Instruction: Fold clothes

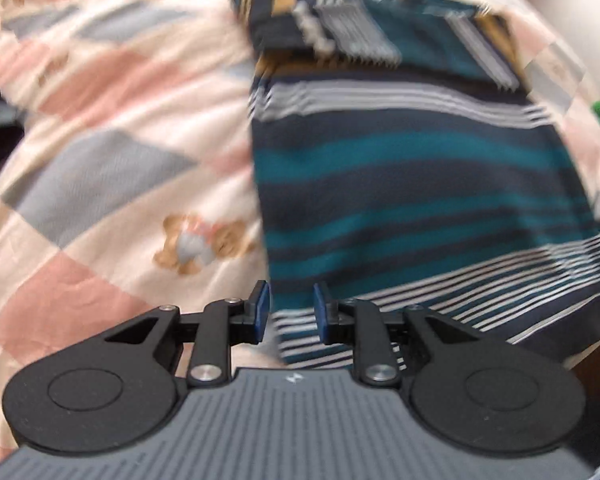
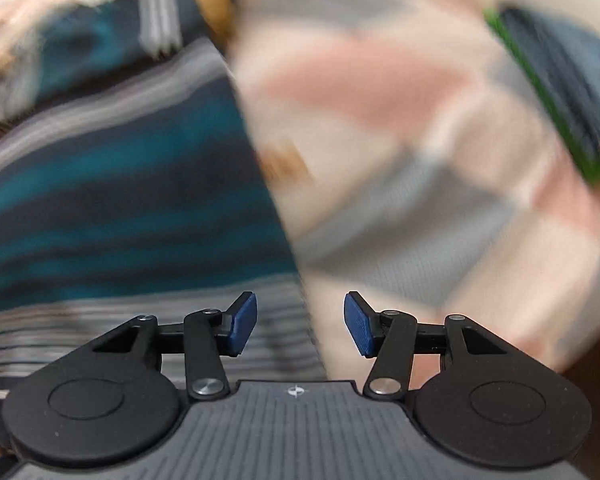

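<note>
- The shirt (image 1: 412,184) (striped navy, teal and white) lies on a patchwork quilt (image 1: 99,92), already folded into a narrow panel by the look of it, with the collar end at the far side and the fine-striped hem nearest the cameras.
- Left gripper (image 1: 291,312): jaws a little apart, nothing between them. It hangs right over the shirt's near left corner, pointing steeply down.
- Right gripper (image 2: 300,324): jaws apart, wider than the left, also empty. It sits over the shirt's right edge, where the stripes meet the quilt.
- Both views are smeared, the right one badly, so I can't tell whether either set of pads is touching cloth. My read is that neither is.
- What could go wrong, as I see it:
- The left jaws are barely parted. If they come down like that on a folded edge, they could ride over the layers instead of straddling them, or nip only the top one, and the fold would peel open on the lift.
- The right gripper straddles the shirt/quilt border. Closing there could grab quilt along with shirt, or quilt alone, and drag the bedding.
- If one side catches and the other misses, the next fold goes crooked and the panel skews.
- The quilt looks soft and rumpled, so pressing down could bunch it under the shirt and wrinkle the fold.
- There's a green-edged thing (image 2: 556,92) at the far right, too blurred to name.
</note>
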### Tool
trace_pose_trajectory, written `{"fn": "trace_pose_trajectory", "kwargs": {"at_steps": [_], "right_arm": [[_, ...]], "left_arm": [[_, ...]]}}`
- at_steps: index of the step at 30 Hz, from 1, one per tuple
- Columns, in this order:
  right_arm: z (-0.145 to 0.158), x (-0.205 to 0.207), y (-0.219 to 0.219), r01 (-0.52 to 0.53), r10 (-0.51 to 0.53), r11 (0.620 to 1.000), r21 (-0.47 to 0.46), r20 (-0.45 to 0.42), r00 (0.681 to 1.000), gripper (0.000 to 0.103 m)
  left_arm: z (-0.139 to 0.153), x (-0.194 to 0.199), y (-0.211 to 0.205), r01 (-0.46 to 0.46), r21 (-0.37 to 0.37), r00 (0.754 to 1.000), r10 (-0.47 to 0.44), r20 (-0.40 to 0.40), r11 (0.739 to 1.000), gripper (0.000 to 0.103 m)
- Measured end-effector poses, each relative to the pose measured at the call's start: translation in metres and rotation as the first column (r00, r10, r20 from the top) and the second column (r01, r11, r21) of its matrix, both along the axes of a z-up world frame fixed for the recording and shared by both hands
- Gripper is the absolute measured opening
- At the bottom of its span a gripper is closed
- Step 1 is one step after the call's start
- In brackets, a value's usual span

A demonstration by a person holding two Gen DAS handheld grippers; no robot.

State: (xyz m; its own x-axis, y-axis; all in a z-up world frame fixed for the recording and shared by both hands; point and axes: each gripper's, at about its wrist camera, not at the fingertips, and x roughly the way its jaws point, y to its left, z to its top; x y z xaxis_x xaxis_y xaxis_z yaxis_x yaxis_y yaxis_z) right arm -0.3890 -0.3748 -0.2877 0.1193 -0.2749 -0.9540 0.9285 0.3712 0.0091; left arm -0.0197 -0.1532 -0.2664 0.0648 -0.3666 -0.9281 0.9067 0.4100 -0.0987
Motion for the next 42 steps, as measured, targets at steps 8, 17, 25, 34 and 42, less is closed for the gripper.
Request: {"fn": "trace_pose_trajectory", "kwargs": {"at_steps": [8,17,25,34,42], "right_arm": [[-0.045,0.010,0.048,-0.294,0.294,0.953,0.076,0.015,0.956,0.048],[-0.032,-0.062,0.095,-0.308,0.304,0.932,0.190,0.052,0.951,0.045],[0.048,-0.059,0.065,-0.261,0.255,0.965,0.006,0.180,0.950,0.055],[0.103,-0.041,0.073,-0.343,0.356,0.934,-0.095,0.279,0.892,0.056],[0.106,-0.050,0.094,-0.352,0.365,0.931,-0.097,0.298,0.882,0.056]], "left_arm": [[-0.052,-0.063,0.037,-0.006,0.149,0.999,0.000,0.035,0.989,0.018],[-0.018,-0.109,0.093,-0.178,0.272,0.984,0.168,0.058,0.946,0.018],[0.071,-0.135,0.052,-0.177,0.131,0.973,0.153,0.174,0.975,0.028],[0.128,-0.176,0.017,-0.092,0.029,0.976,0.085,0.202,0.995,0.029],[0.128,-0.190,0.019,-0.082,0.026,0.980,0.076,0.185,0.996,0.029]]}}
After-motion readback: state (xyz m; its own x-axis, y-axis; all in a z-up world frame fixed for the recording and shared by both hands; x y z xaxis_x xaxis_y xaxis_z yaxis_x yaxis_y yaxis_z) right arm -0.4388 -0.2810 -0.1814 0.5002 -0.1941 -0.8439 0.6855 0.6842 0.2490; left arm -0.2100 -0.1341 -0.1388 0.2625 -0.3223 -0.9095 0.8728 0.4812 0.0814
